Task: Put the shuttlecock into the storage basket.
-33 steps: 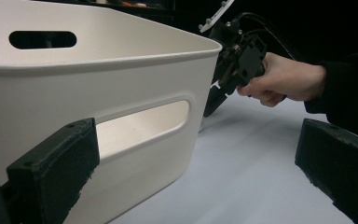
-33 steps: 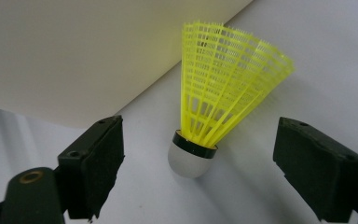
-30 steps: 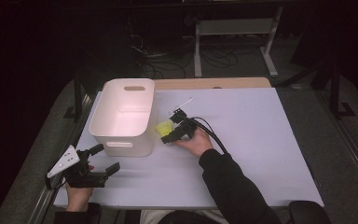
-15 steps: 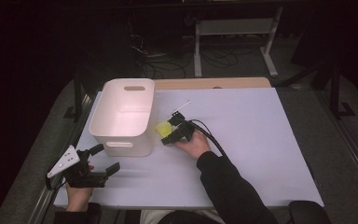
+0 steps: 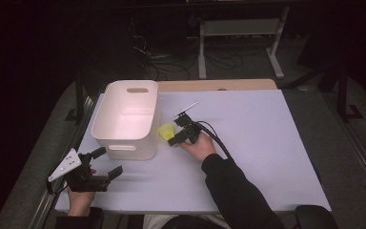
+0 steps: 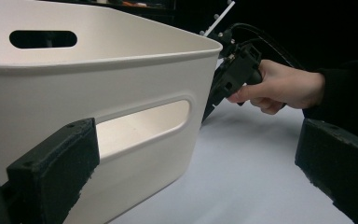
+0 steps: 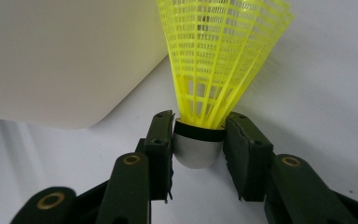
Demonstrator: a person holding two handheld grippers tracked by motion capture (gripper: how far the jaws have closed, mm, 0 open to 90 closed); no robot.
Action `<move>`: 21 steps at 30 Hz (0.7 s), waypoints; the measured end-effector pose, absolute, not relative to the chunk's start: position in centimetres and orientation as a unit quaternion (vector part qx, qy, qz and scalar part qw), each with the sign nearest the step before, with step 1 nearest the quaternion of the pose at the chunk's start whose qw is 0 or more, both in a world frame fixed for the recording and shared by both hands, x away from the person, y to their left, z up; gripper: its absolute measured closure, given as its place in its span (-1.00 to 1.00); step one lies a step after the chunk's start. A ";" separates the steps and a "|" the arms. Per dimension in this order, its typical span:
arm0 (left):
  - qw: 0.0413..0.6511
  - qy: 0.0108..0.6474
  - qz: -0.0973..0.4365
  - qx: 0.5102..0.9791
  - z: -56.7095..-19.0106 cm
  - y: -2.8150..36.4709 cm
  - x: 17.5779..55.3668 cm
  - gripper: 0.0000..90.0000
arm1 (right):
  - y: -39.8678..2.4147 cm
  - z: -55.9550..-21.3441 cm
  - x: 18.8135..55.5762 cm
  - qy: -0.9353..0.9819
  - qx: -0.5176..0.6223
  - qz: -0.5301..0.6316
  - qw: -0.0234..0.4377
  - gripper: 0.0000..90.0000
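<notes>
A yellow plastic shuttlecock (image 5: 166, 131) (image 7: 219, 60) stands with its skirt pointing away, just right of a white bin (image 5: 128, 145). My right gripper (image 5: 173, 137) (image 7: 198, 135) is shut on its grey-white cork base, one jaw pressed on each side. The bin's rounded corner (image 7: 65, 56) is close on the left of the shuttlecock. My left gripper (image 5: 108, 162) (image 6: 196, 140) is held open at the table's front left, with nothing between its jaws, facing the bin's handle-slot wall (image 6: 98, 79).
A white sheet (image 5: 248, 119) covers the table, with a wooden strip (image 5: 214, 85) at its far edge. A cable (image 5: 214, 136) trails from the right gripper over the sleeve. A metal stand and cables (image 5: 238, 28) lie on the dark floor beyond.
The right hand has shifted only slightly beside the bin, still holding the shuttlecock. The left gripper has stayed put.
</notes>
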State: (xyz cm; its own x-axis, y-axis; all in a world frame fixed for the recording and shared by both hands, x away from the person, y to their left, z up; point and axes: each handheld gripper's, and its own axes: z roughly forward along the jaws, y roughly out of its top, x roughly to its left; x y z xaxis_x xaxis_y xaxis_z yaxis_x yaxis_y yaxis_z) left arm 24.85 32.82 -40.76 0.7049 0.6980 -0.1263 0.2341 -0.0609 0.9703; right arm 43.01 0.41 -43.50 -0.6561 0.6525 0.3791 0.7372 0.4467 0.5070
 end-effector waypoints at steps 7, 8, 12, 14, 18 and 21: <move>0.600 0.332 0.193 0.702 -40.8 32.8 24.8 -1.00 | 0.2 -43.4 43.1 -0.848 -0.413 -0.327 0.060 0.40; 0.600 0.332 0.193 0.702 -40.8 32.8 24.8 -1.00 | 0.1 -43.3 43.1 -0.848 -0.414 -0.326 0.059 0.40; 0.599 0.332 0.193 0.702 -40.8 32.8 24.9 -1.00 | -0.1 -43.1 43.1 -0.848 -0.414 -0.325 0.055 0.41; 0.599 0.332 0.193 0.702 -40.8 32.8 24.9 -1.00 | -0.4 -42.8 43.2 -0.848 -0.414 -0.327 0.053 0.41; 0.599 0.332 0.193 0.703 -40.8 32.8 24.9 -1.00 | -0.7 -42.5 43.2 -0.847 -0.413 -0.329 0.051 0.41; 0.599 0.331 0.193 0.703 -40.8 32.8 24.9 -1.00 | -0.9 -42.3 43.3 -0.846 -0.415 -0.330 0.050 0.41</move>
State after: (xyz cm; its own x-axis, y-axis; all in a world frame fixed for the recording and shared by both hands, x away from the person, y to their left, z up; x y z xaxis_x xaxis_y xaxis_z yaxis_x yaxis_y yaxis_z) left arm 24.87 32.81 -40.77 0.7057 0.6972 -0.1260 0.2343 -0.0619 0.9702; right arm 43.30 -0.91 -42.30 -0.6506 0.6696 0.3583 0.7353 0.4373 0.5179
